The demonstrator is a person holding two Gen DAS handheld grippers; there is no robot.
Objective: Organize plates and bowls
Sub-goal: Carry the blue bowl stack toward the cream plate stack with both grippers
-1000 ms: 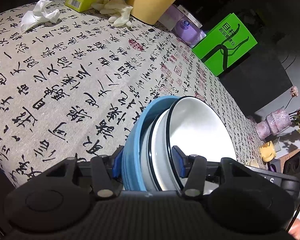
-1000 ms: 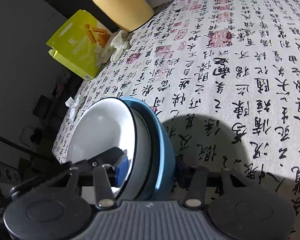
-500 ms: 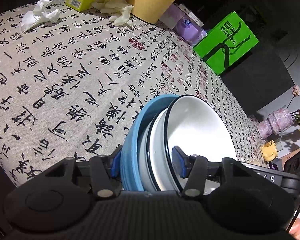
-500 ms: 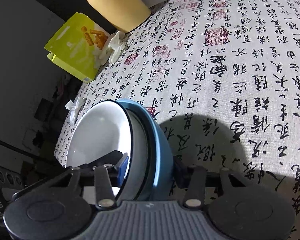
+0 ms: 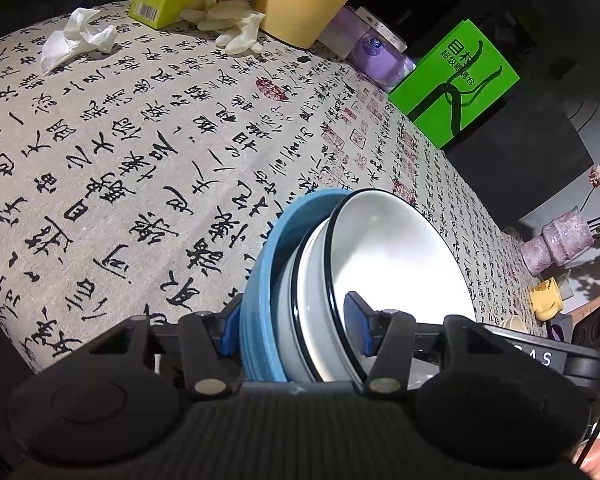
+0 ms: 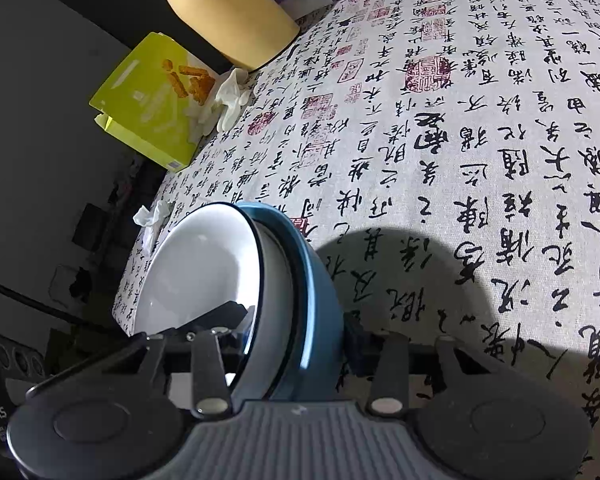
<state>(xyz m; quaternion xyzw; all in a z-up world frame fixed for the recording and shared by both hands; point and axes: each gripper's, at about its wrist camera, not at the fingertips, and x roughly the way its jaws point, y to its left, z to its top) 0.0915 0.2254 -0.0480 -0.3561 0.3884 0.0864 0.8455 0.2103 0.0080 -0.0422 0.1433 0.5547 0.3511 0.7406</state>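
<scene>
We look down at a slant from each wrist, very near the stacked bowls (image 5: 380, 264) that fill the lower centre of both frames. We share the calligraphy tablecloth (image 5: 140, 140) and the yellow jug (image 6: 228, 12), upper centre in the left wrist view, upper left in the right.

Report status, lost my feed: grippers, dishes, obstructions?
Left gripper and right gripper both clamp the stack of dishes by opposite rims. White bowl nested in blue one. Tablecloth ahead unobstructed.

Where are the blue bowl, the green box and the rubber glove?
blue bowl (image 5: 260, 280), left wrist view, on its rim.
green box (image 5: 456, 84), left wrist view, on its printed face.
rubber glove (image 5: 236, 28), left wrist view, on its palm.
</scene>
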